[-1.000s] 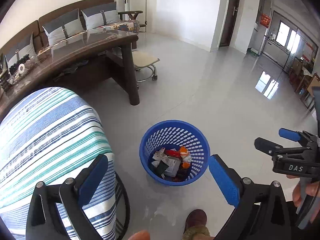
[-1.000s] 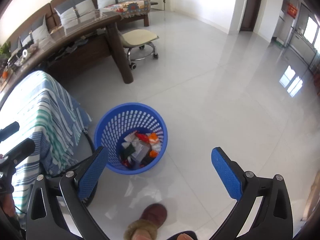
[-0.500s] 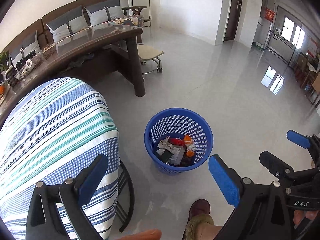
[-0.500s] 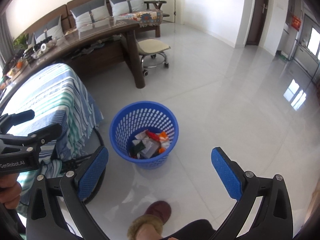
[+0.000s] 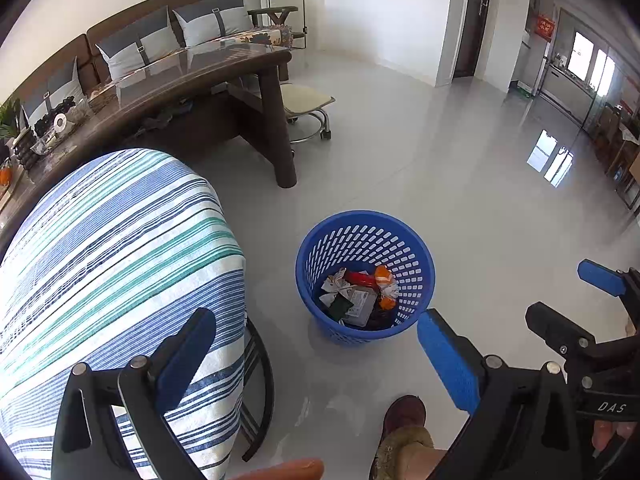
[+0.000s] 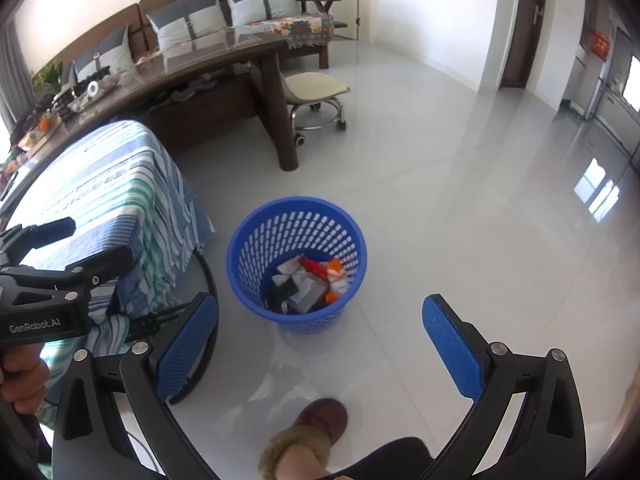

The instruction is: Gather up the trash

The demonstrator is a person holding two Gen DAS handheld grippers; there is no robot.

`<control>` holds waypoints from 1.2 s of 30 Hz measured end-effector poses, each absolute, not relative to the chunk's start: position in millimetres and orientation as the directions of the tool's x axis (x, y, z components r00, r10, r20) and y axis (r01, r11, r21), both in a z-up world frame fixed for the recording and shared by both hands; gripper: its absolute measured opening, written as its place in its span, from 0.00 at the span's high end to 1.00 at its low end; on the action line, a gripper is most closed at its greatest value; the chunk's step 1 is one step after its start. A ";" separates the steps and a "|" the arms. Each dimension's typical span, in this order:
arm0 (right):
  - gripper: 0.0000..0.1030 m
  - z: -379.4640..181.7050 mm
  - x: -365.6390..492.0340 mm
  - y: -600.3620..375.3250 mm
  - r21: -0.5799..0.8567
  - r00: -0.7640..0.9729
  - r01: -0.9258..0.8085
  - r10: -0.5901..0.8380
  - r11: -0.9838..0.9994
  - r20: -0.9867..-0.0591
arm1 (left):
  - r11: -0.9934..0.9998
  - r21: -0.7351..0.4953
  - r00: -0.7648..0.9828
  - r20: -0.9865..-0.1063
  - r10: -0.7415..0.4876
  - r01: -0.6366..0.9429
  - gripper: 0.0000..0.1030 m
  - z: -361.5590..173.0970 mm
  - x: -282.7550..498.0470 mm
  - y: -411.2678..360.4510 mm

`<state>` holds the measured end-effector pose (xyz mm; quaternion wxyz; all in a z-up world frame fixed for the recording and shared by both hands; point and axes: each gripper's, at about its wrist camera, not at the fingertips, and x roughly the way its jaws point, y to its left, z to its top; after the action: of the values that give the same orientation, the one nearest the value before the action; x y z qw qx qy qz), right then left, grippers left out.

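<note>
A blue perforated trash basket (image 5: 416,258) stands on the grey tiled floor; it also shows in the right wrist view (image 6: 240,256). Inside lie mixed wrappers and paper scraps (image 5: 360,292), red, orange, white and dark, also seen from the right (image 6: 308,284). My left gripper (image 5: 316,356) is open and empty, held high above the floor, near side of the basket. My right gripper (image 6: 320,340) is open and empty, likewise above and short of the basket. The right gripper (image 5: 568,304) shows at the right edge of the left wrist view.
A table with a blue, green and white striped cloth (image 5: 112,248) stands left of the basket. Behind are a curved dark wooden desk (image 5: 192,76), a wheeled stool (image 5: 306,104) and a sofa with cushions (image 6: 224,8). The person's slippered foot (image 6: 316,428) is just below.
Both grippers have risen and pulled back from the basket, which now looks smaller and farther. More of the striped table and the room has come into view. Both stay open.
</note>
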<state>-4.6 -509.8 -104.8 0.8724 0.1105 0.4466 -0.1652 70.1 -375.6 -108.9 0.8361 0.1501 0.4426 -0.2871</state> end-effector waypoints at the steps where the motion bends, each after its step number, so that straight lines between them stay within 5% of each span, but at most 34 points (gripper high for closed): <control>1: 0.01 -104.9 -4.6 -509.8 0.045 0.546 0.387 -0.190 0.921 -0.816 | 0.791 -0.004 0.443 -0.827 -0.347 0.612 0.01 -109.3 70.3 -375.3; 36: 0.01 -106.6 -3.8 -503.3 0.046 0.545 0.379 -0.182 0.924 -0.819 | 0.793 -0.003 0.437 -0.833 -0.339 0.609 0.01 -109.4 68.2 -377.8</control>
<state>-3.8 -503.3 -106.6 0.8720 0.1093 0.4493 -0.1608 68.2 -377.8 -109.4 0.8341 0.1508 0.4480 -0.2843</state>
